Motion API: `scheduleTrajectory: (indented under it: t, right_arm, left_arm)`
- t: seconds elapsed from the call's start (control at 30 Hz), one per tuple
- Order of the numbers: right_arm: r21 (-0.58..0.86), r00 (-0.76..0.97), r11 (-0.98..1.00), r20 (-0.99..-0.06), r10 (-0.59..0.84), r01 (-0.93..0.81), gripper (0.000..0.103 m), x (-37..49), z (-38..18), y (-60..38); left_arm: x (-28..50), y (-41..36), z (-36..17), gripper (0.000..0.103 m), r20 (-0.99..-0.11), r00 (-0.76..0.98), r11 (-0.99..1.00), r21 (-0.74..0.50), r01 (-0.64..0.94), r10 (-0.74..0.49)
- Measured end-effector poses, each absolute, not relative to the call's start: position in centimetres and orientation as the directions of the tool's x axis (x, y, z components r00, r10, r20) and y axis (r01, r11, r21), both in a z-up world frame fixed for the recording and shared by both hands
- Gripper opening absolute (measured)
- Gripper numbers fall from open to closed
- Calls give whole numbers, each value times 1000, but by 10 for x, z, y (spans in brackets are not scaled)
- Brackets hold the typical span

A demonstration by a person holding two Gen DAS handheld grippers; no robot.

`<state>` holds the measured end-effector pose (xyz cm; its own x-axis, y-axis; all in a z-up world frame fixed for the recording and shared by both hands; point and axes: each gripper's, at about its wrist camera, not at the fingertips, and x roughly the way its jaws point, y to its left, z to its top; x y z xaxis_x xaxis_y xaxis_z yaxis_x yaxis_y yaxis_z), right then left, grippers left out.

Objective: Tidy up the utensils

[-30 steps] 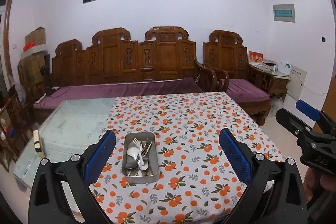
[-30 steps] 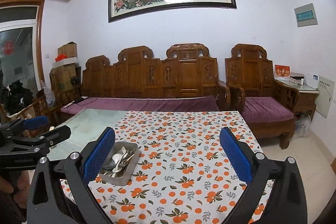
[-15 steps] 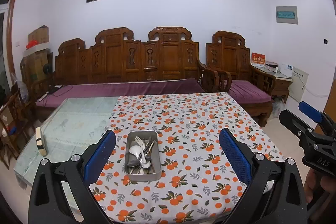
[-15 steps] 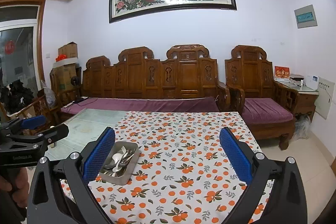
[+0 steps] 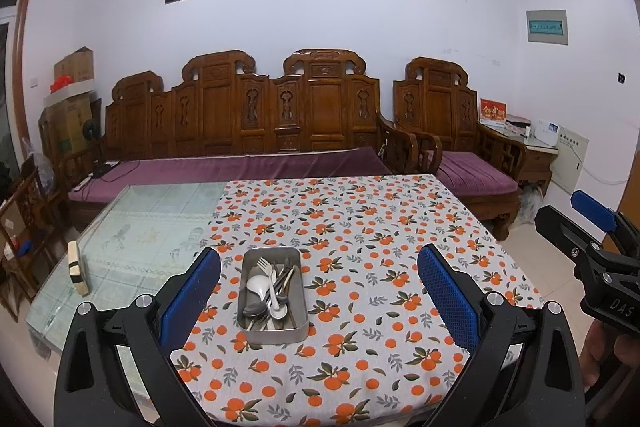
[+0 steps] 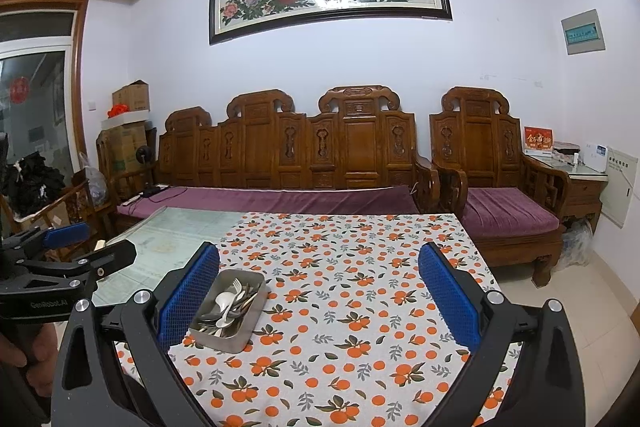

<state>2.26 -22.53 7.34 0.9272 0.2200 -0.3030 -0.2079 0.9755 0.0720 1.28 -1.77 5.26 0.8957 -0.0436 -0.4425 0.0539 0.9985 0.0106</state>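
A metal tray (image 5: pixel 246 331) sits on the orange-patterned tablecloth (image 5: pixel 360 235), near its left front. It holds a jumble of utensils (image 5: pixel 269 291): a white spoon, a fork, metal spoons and chopsticks. My left gripper (image 5: pixel 320 297) is open and empty, held above the table's front edge, the tray just inside its left finger. My right gripper (image 6: pixel 320 297) is open and empty, further right; the tray (image 6: pixel 224 341) lies by its left finger. Each gripper shows at the edge of the other's view.
The left part of the table is bare glass (image 5: pixel 144 227) with a small wooden block (image 5: pixel 76 267) near its edge. A carved wooden bench (image 5: pixel 248 123) and armchair (image 5: pixel 452 131) with purple cushions stand behind the table. A side table (image 5: pixel 536 143) stands at the right.
Both grippers have drifted back and up slightly, so the table appears a little lower in both views. The tray and utensils have not moved.
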Motion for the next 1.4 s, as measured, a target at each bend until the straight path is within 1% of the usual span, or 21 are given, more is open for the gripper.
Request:
scheduleTrajectory:
  t: [1.4]
  right_arm:
    - [71, 928, 976, -303, 216, -204, 100, 22, 72, -223]
  left_arm:
    - [12, -16, 53, 95, -440, 897, 999, 14, 50, -39]
